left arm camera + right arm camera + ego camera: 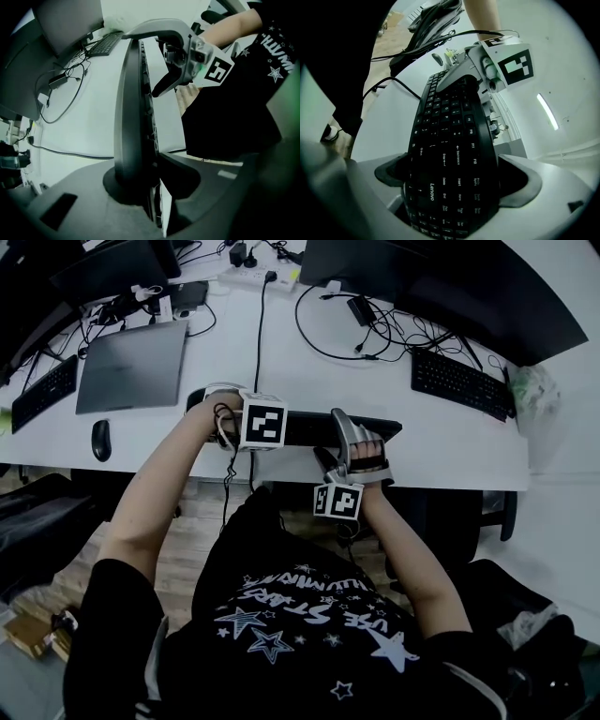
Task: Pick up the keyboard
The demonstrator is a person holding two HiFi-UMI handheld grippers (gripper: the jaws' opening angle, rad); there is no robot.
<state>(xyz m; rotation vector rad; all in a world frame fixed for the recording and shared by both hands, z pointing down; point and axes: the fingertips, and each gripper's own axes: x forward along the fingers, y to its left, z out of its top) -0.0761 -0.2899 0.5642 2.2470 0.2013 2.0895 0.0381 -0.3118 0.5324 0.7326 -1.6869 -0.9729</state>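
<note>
Clamping the keyboard [450, 117], left gripper [140, 173] fingers sit narrow, right gripper's [457, 178] wide.

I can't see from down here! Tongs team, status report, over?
Left tongs shut on keyboard's left end. Right tongs shut on its right end. Keyboard at desk's near edge. Laptop and mouse apart, off left.

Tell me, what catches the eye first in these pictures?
A long black keyboard sits at the near edge of the white desk. It is clamped at its ends by the hand-held left tongs and right tongs, each carrying a cube of black-and-white square markers. Further left on the desk lie a closed grey laptop and a dark mouse.
</note>
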